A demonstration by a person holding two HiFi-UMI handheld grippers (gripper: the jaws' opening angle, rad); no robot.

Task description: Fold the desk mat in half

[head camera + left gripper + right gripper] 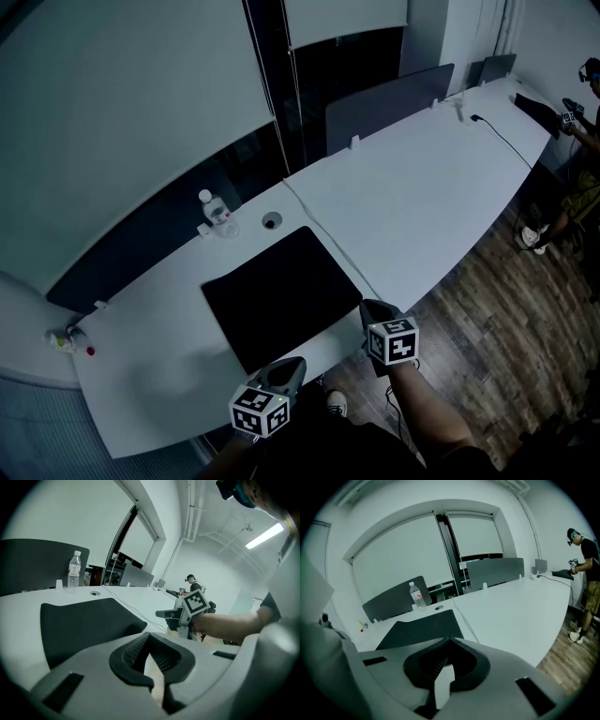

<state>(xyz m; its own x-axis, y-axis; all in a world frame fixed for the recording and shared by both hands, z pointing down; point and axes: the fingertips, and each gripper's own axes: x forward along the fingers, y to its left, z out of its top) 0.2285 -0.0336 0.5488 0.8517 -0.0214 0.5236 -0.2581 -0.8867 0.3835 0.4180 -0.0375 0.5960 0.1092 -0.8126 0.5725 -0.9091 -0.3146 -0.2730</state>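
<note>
**While desk mat lies flat, L gripper & R gripper wait shut at its near edge**

Since nothing is folded yet, the task looks to be at its very start. Long white desk runs diagonally thru the head view. The mat lies flat on it, close to the front edge, w/ its long axis along that edge. Near long side faces the person. Far long side faces a water bottle standing well apart behind it. A thin cable crosses the desk just beside the mat's right short end.

Both grippers hang off the desk's front edge, so the mat lies ahead of both, away from the person. L gripper's tips are just beside the near-left corner. R gripper's tips sit at the near-right corner, touching or just short of it; can't tell which. R looks a shade closer to the mat than L.

Jaws: in its own view, L's pads meet at the tips w/ nothing btwn them. R's are likewise closed up & empty. Neither has hold of the mat.

Judgement: w/ one gripper per near corner, the likely fold carries the near long edge up & over to the far one, across the short axis. That needs both sets of jaws opened first, then worked onto the corners. A flat mat on a smooth top may be hard to pinch, esp. if its edge hugs the surface.
</note>
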